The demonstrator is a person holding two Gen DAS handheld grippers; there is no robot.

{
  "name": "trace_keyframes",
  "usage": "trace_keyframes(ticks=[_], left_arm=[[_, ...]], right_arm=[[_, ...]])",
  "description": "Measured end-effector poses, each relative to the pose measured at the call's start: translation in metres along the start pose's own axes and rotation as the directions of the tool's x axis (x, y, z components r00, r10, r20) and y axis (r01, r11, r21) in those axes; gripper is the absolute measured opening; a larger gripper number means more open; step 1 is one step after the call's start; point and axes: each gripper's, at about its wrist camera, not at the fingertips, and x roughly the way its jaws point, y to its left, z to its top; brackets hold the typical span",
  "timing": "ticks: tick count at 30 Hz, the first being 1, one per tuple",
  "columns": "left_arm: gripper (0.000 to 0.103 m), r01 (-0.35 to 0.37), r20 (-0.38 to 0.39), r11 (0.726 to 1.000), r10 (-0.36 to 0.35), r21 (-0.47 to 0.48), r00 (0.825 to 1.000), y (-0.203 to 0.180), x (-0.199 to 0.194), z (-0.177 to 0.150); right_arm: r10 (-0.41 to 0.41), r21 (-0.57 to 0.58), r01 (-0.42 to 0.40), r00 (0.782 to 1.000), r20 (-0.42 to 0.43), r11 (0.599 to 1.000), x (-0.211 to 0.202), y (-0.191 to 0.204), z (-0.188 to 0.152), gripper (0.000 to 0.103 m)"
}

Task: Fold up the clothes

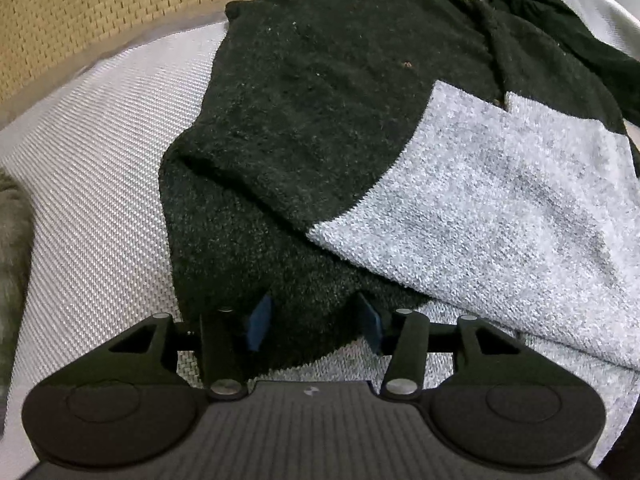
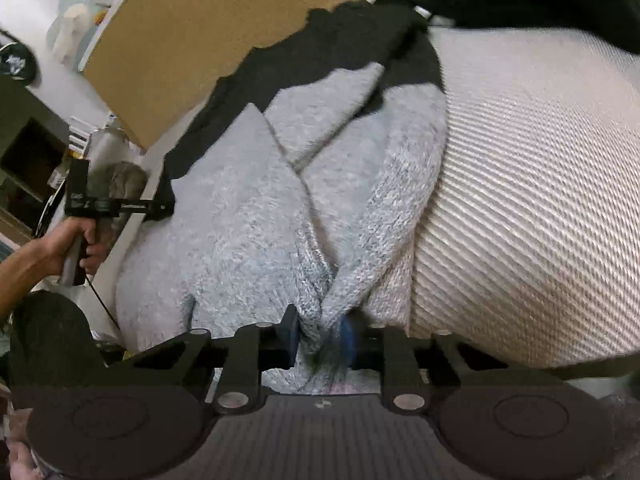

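Pinching the sweater's grey hem, right hand-held gripper angles downward.

My left wrist camera looks steeply down, close over the black-and-grey knitted sweater on the white woven mattress. My right wrist camera sits nearer, facing across that same sweater towards my left hand.

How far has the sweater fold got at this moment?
Early. Done: the black-and-grey sweater lies spread on the white woven surface, one grey sleeve laid across. In hand: the right claw pinches bunched grey knit; the left claw straddles the black hem, unclamped. Left: folding the body over.
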Motion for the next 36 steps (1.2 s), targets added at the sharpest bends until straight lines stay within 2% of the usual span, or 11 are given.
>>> trace_keyframes(ticks=[5, 9, 12, 15, 18, 24, 28, 31, 33, 34, 36], left_arm=[[0.051, 0.013, -0.018, 1.000, -0.013, 0.003, 1.000, 0.003, 0.003, 0.003], [0.052, 0.015, -0.005, 1.000, -0.015, 0.011, 1.000, 0.004, 0.004, 0.002], [0.052, 0.021, -0.007, 1.000, -0.021, 0.011, 1.000, 0.006, 0.005, 0.004], [0.052, 0.011, -0.011, 1.000, -0.011, 0.026, 1.000, 0.002, 0.005, 0.004], [0.052, 0.013, -0.008, 0.999, -0.013, 0.039, 1.000, -0.002, 0.006, 0.006], [0.056, 0.087, -0.029, 0.986, -0.083, 0.145, 0.996, 0.006, -0.004, 0.012], [0.076, 0.030, 0.109, 0.976, -0.055, 0.218, 0.993, 0.022, -0.015, -0.020], [0.080, -0.006, 0.182, 0.966, -0.043, 0.258, 0.982, 0.044, -0.010, -0.041], [0.093, -0.031, 0.214, 0.981, -0.011, 0.191, 0.977, 0.063, -0.015, -0.053], [0.096, -0.040, 0.228, 0.988, 0.006, 0.146, 0.974, 0.073, -0.019, -0.058], [0.095, 0.027, 0.240, 0.998, -0.042, 0.064, 0.970, 0.091, -0.025, -0.068]], right_arm=[[-0.040, -0.018, 0.042, 0.997, 0.065, 0.999, -0.015, 0.004, -0.001, 0.020], [-0.025, 0.029, 0.022, 0.992, 0.120, 0.999, -0.030, 0.005, 0.000, 0.019], [0.004, 0.009, -0.005, 0.994, 0.107, 1.000, -0.032, 0.017, 0.001, 0.019], [-0.046, -0.056, 0.049, 0.997, 0.058, 0.997, -0.024, 0.031, 0.003, 0.021], [-0.134, -0.032, 0.135, 0.991, 0.010, 0.990, -0.013, 0.025, 0.007, 0.023], [-0.138, 0.019, 0.137, 0.990, 0.037, 0.990, -0.018, 0.010, -0.002, 0.030], [-0.149, 0.011, 0.149, 0.988, 0.033, 0.989, -0.015, 0.009, -0.003, 0.030], [-0.149, 0.007, 0.149, 0.988, 0.032, 0.989, -0.013, 0.009, -0.003, 0.030], [-0.153, 0.001, 0.153, 0.988, 0.029, 0.988, -0.011, 0.009, -0.003, 0.031], [-0.153, -0.001, 0.153, 0.988, 0.028, 0.988, -0.010, 0.009, -0.003, 0.031], [-0.150, 0.002, 0.150, 0.988, 0.029, 0.989, -0.010, 0.008, -0.003, 0.031]])
